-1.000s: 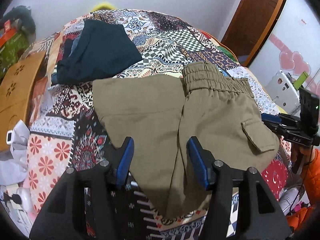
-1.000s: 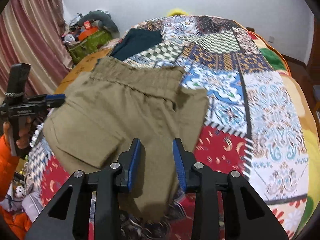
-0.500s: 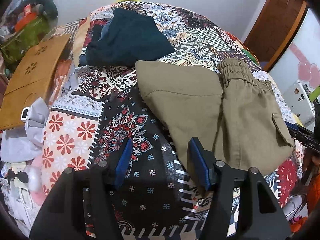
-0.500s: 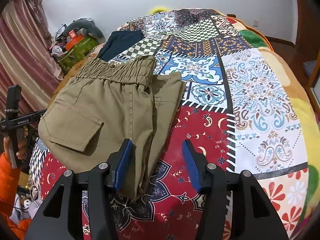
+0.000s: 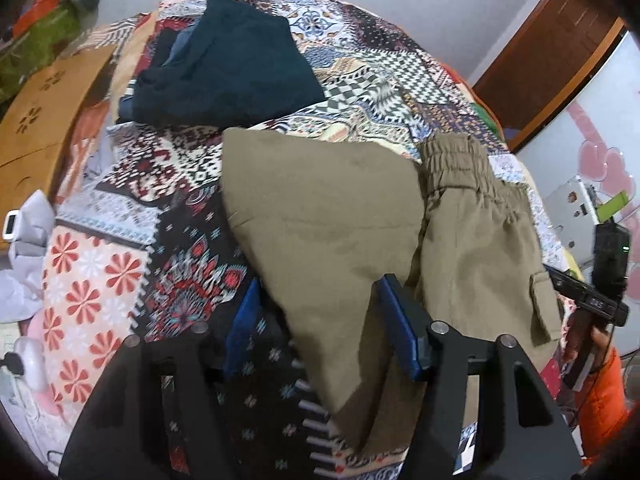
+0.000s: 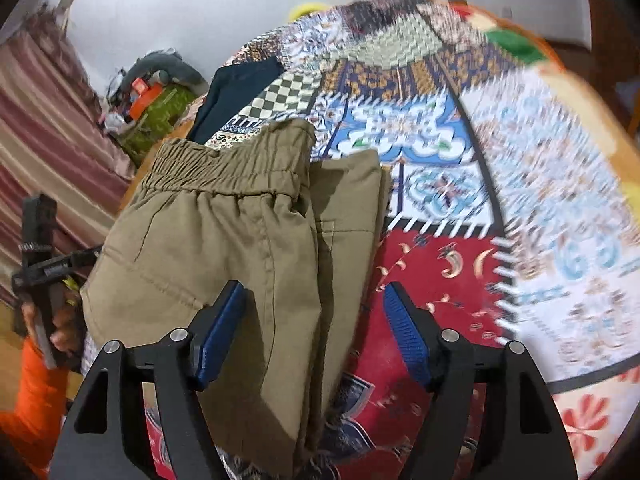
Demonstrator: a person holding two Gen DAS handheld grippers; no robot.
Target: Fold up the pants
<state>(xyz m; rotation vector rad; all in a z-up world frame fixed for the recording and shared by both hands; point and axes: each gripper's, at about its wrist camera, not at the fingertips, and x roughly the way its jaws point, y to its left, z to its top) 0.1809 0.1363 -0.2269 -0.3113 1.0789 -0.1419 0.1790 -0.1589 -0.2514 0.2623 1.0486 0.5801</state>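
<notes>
The khaki pants (image 5: 340,220) lie folded on the patchwork quilt (image 5: 120,280), elastic waistband (image 5: 456,164) at the far right and a cargo pocket (image 5: 544,304) near the bed edge. My left gripper (image 5: 320,320) hovers open over the folded leg, its pads clear of the cloth. In the right wrist view the pants (image 6: 224,240) lie with the waistband (image 6: 224,168) far from me. My right gripper (image 6: 314,332) is over their near end with its jaws opening; cloth lies below and between the pads, unpressed. Each gripper shows at the edge of the other's view, the right gripper (image 5: 600,280) and the left gripper (image 6: 40,264).
A dark teal folded garment (image 5: 228,64) lies at the quilt's far side. A wooden board (image 5: 36,120) and a white cloth (image 5: 28,248) sit off the left edge. A green bag (image 6: 160,116) and a curtain (image 6: 40,120) stand beyond. An orange sleeve (image 5: 600,392) is at the right.
The right gripper's jaws have widened and the pant fold that hung between them now lies on the quilt. The left gripper swung left off the pants, then back over the leg.
</notes>
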